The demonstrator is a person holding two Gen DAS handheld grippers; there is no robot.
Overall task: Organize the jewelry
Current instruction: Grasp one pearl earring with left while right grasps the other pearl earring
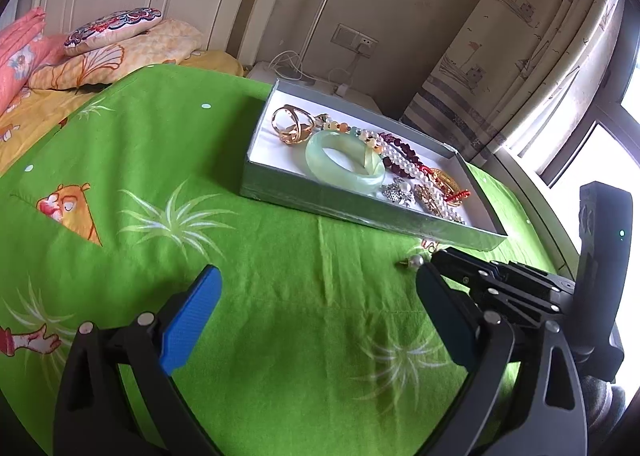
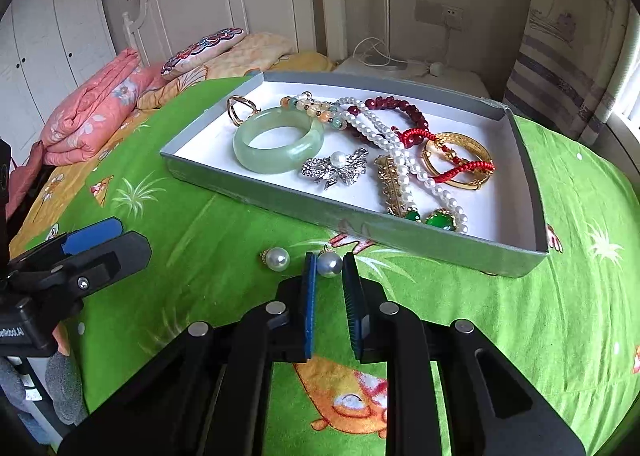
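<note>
A grey box (image 2: 280, 200) with a white lining sits on the green bedspread. It holds a jade bangle (image 2: 279, 140), bead and pearl necklaces, gold bangles, a silver brooch (image 2: 338, 170) and a ring. In front of the box lie two pearl earrings. My right gripper (image 2: 328, 262) is shut on the right pearl earring (image 2: 329, 265), its blue pads against both sides. The left pearl earring (image 2: 277, 259) lies free beside it. My left gripper (image 1: 316, 276) is open over bare bedspread, left of the right gripper (image 1: 440, 256) and the box (image 1: 360, 216).
Folded pink and yellow quilts (image 2: 92, 112) and a patterned cushion (image 2: 202, 50) lie near the white headboard. A bedside stand with cables (image 2: 400, 64) is behind the box. A curtain (image 1: 520, 48) and a window are on the right.
</note>
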